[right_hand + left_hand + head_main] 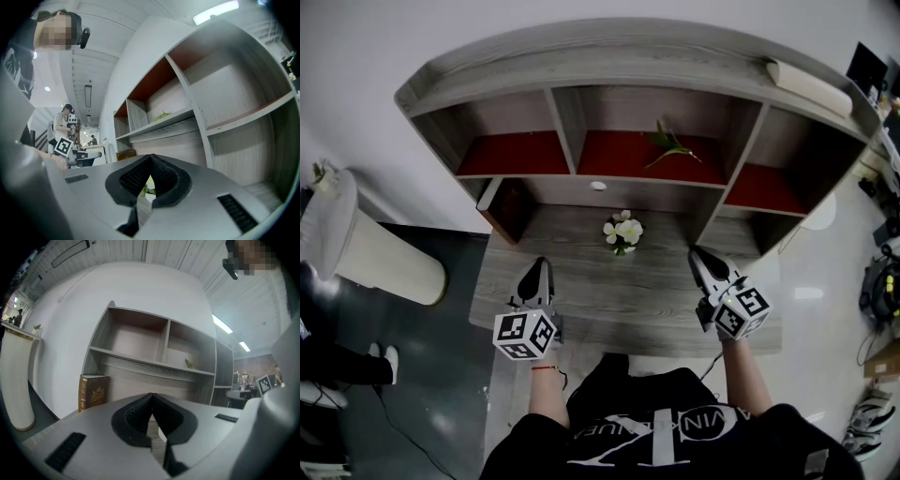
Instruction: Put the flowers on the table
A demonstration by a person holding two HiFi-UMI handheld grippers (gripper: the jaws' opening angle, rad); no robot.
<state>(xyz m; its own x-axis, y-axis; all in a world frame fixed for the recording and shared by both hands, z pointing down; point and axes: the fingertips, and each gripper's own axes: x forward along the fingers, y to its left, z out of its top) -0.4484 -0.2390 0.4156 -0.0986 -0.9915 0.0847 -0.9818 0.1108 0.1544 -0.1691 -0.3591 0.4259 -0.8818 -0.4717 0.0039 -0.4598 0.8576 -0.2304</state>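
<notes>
Evidently the white flowers [622, 232] already stood on the surface [581, 277], mid-frame in the head view. My left gripper [540, 268] at lower left and right gripper [699, 256] at lower right had their fingers closed together, holding nothing. A green sprig [670, 145] lay on the middle shelf [614, 157], upper centre. I judged fetching it came next, which would call for spread fingers and a forward reach.

White flowers [623, 231], grey wood-grain table [609, 292], red shelf floors [516, 153], brown gilt-patterned book [93, 391]
</notes>
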